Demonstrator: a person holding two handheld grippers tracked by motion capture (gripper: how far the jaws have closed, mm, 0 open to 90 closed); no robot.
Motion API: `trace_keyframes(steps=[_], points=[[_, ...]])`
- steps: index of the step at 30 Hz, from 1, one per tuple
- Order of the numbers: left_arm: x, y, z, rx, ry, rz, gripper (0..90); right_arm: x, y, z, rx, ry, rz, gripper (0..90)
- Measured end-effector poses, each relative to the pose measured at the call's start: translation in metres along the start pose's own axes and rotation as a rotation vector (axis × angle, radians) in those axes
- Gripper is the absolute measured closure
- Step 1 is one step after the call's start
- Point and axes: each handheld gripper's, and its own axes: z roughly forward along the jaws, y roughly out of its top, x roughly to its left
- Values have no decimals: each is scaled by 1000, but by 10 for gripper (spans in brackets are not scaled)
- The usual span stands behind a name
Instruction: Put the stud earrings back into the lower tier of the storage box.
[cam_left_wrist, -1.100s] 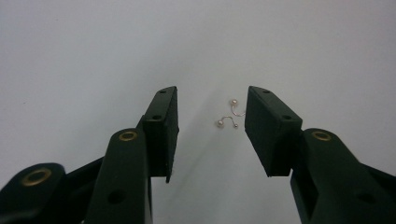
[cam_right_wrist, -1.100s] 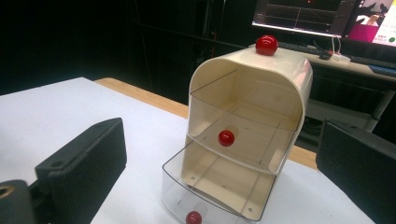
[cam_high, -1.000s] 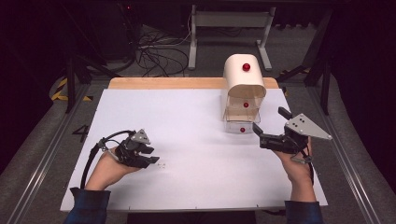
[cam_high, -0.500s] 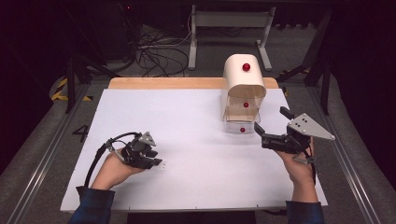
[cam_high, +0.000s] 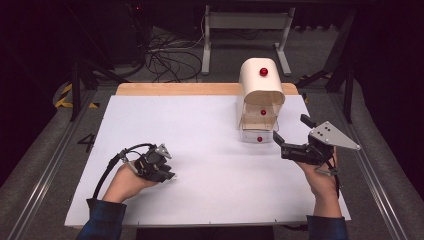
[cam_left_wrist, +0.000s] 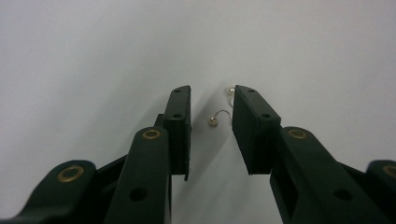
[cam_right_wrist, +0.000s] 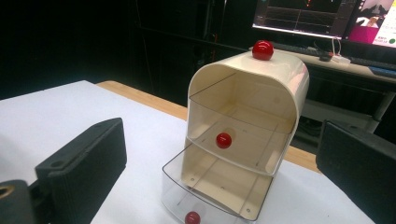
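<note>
A small gold earring (cam_left_wrist: 213, 121), a thin hook with tiny beads, lies on the white tabletop (cam_high: 200, 125). My left gripper (cam_left_wrist: 210, 93) stands open with a jaw on each side of the earring and hangs low over the table at the near left (cam_high: 167, 176). A cream drawer cabinet (cam_high: 261, 90) with red knobs stands at the back right. Its clear bottom drawer (cam_right_wrist: 210, 186) is pulled out and the middle drawer is pushed in. My right gripper (cam_high: 291, 129) is open just right of the cabinet, its jaws wide apart and facing the cabinet's front (cam_right_wrist: 219, 126).
A wooden strip (cam_high: 175, 89) runs along the table's far edge. Behind it are cables (cam_high: 165, 55) on the floor and a metal stand (cam_high: 245, 30). A lit monitor (cam_right_wrist: 322, 18) sits behind the cabinet. Metal rails flank the table.
My left gripper has shifted slightly to the right and nearer the front edge. The right gripper and the cabinet have stayed put.
</note>
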Motion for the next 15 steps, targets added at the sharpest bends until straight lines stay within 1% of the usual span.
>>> trace_keyframes(steps=[4, 6, 13, 15], points=[[0, 0, 2, 10, 8, -4, 701, 0, 0, 0, 0, 0, 1, 23], [0, 0, 4, 14, 0, -5, 706, -1, 0, -1, 0, 1, 1, 23], [-1, 2, 6, 28, 11, -7, 723, -2, 2, -3, -3, 0, 3, 23], [-2, 2, 7, 32, 19, -6, 735, -2, 2, -3, -3, 0, 4, 23]])
